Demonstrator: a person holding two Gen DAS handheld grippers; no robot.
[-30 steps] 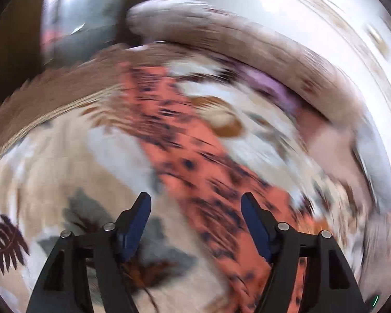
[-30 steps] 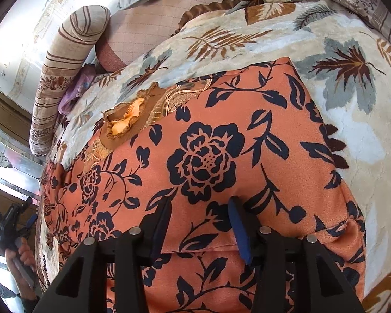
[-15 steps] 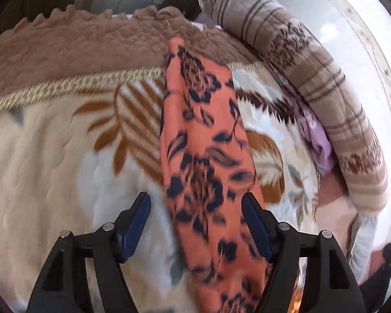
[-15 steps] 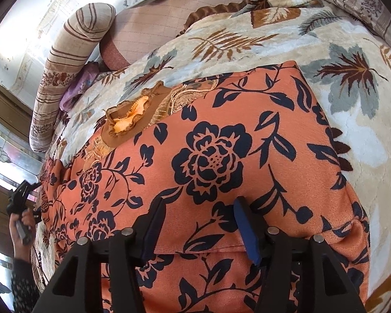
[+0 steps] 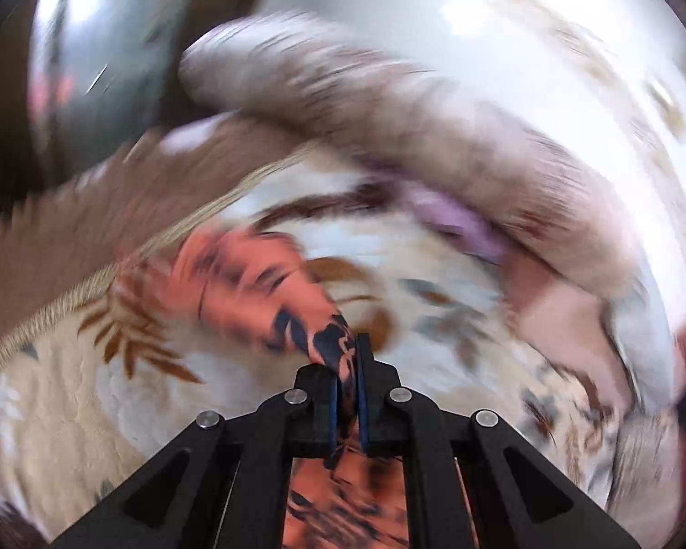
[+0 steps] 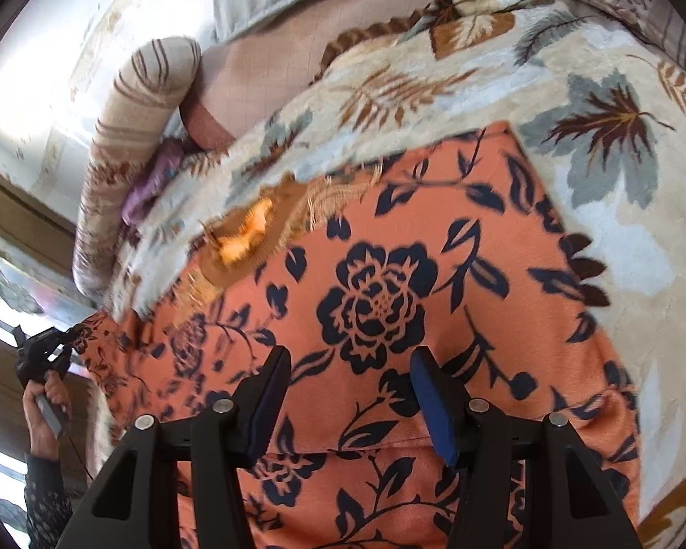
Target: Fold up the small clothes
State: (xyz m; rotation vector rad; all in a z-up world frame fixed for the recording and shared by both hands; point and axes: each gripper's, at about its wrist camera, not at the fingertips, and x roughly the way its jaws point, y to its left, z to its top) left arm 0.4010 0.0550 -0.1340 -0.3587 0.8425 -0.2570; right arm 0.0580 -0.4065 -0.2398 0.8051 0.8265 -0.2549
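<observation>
While most of the orange floral garment (image 6: pixel 416 320) lies spread flat on the leaf-print blanket (image 6: pixel 617 210) of the bed, one end of it is already off the surface, pinched between the closed fingers of the left gripper (image 5: pixel 348 393). In the left wrist view the cloth runs out ahead of that gripper as a gathered strip, blurred by motion, with the striped bolster (image 5: pixel 388 123) beyond it and a bit of purple cloth (image 5: pixel 452 224) tucked against the bolster. The right gripper (image 6: pixel 350 393) hovers with its fingers apart over the broad middle of the garment, holding nothing; whether its tips touch the fabric I cannot tell. Ahead and to the left of it sits the garment's brown trimmed neckline (image 6: pixel 251 238), and far off to its left the other gripper shows small, gripped in the person's hand (image 6: pixel 45 405), with the garment's end at its tip. I would judge the folding barely begun: one end is picked up, no crease is laid across the body yet. What seems left is to carry that end over, flatten it, and make the further folds.
</observation>
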